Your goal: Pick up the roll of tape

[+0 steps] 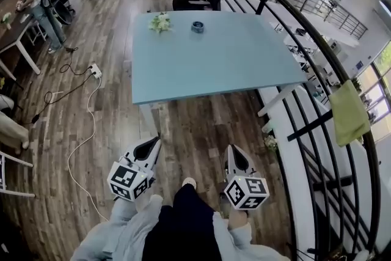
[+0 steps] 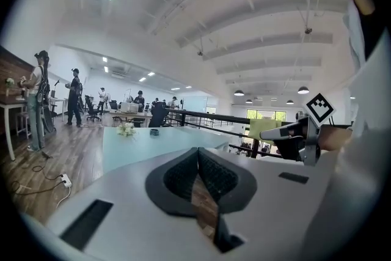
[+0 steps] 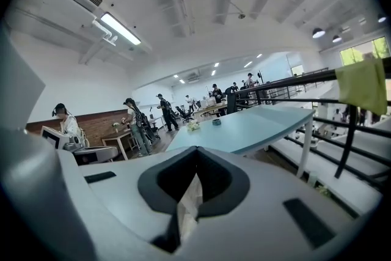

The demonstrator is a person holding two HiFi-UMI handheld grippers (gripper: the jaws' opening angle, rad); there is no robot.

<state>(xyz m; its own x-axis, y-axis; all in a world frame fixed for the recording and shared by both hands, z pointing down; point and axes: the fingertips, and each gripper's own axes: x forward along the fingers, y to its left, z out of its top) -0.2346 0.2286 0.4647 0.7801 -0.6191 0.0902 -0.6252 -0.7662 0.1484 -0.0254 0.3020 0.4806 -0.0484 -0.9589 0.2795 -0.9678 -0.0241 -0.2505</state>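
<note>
Sitting way off at the far end of the blue table (image 1: 208, 64), the roll of tape (image 1: 197, 26) is barely made out beside a flower bunch (image 1: 160, 22). Left gripper (image 1: 151, 145) and right gripper (image 1: 234, 156) are seen pinched closed, empty, well short of the table.

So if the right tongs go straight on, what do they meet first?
Probably the near edge of the blue table; nothing but wooden floor lies between it and the right tongs, though depth is unclear.

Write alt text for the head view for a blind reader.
The left gripper and right gripper, both shut and empty, point across a wooden floor toward a light blue table; a roll of tape and flowers sit near its far edge.
</note>
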